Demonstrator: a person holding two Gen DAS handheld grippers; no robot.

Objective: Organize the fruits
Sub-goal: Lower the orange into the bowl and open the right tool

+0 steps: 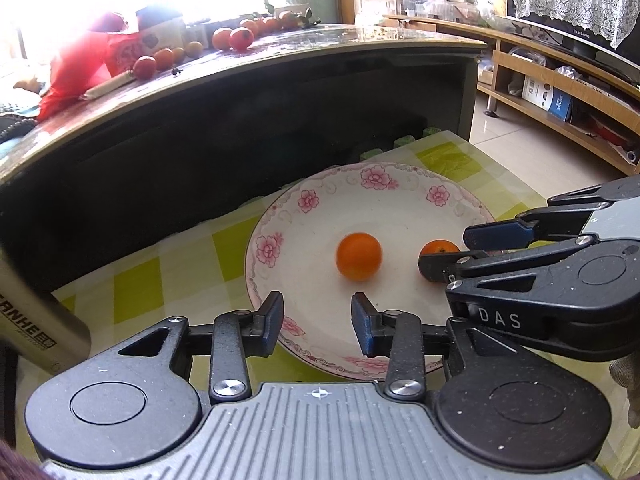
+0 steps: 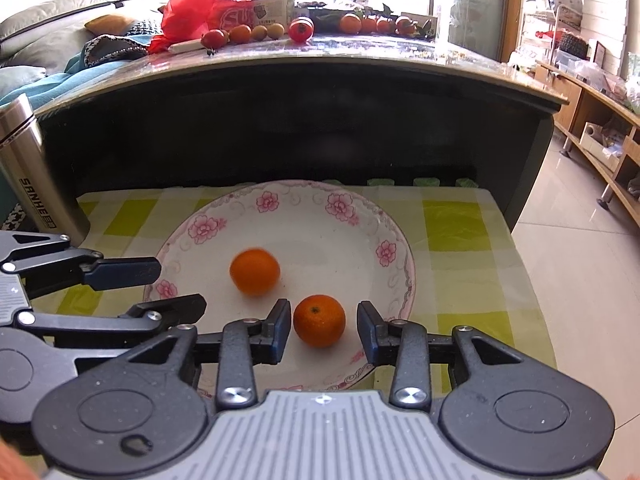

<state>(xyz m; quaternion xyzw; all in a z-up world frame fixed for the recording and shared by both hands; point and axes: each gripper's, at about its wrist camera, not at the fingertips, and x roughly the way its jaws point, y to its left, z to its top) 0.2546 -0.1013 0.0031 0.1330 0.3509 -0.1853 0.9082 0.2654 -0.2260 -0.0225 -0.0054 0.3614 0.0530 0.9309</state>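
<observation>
Orange fruit sits in a white flowered plate (image 1: 280,216) on the green-checked desk (image 1: 168,264). From the left wrist we see our left tool (image 1: 318,316) spread and empty over the plate's near rim, one blurred orange (image 1: 359,256) just beyond it, and a second orange (image 1: 439,249) partly hidden by the right tool (image 1: 444,250). From the right wrist, our right tool (image 2: 324,326) is spread around that second orange (image 2: 319,321), pads not touching it; the blurred orange (image 2: 255,271) lies farther left, the left tool (image 2: 176,286) beside it, also spread.
</observation>
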